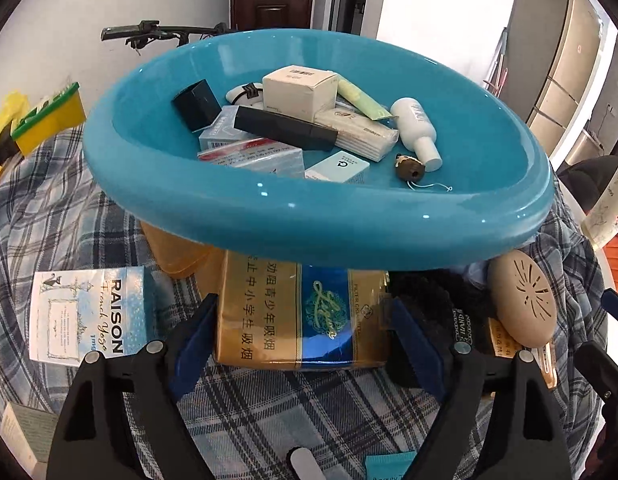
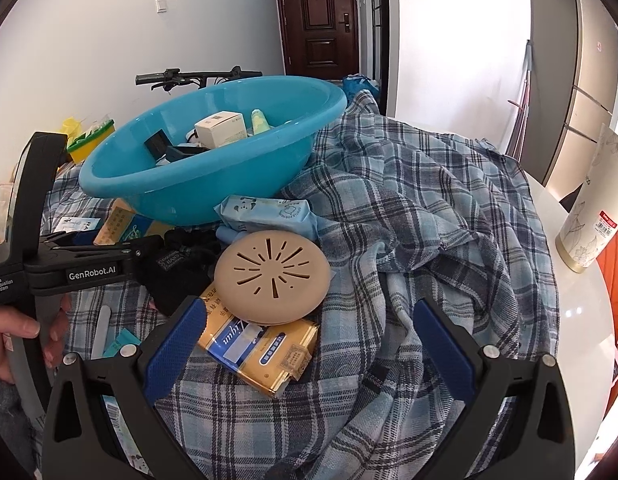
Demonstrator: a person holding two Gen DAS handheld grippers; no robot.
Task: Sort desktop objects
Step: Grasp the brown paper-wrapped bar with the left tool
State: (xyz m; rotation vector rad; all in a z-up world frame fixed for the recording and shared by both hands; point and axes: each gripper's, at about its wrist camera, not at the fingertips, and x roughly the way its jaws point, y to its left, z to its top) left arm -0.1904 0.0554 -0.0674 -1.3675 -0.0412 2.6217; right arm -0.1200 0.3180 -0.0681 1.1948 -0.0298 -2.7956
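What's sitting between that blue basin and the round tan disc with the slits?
A pale blue tissue pack lies between the basin and the disc, shown in the right wrist view.

Small boxes and a white bottle fill the blue basin.

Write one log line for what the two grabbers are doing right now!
left gripper: open, flanking gold cigarette carton | right gripper: open, empty, above gold cigarette pack | blue basin: holds sorted items
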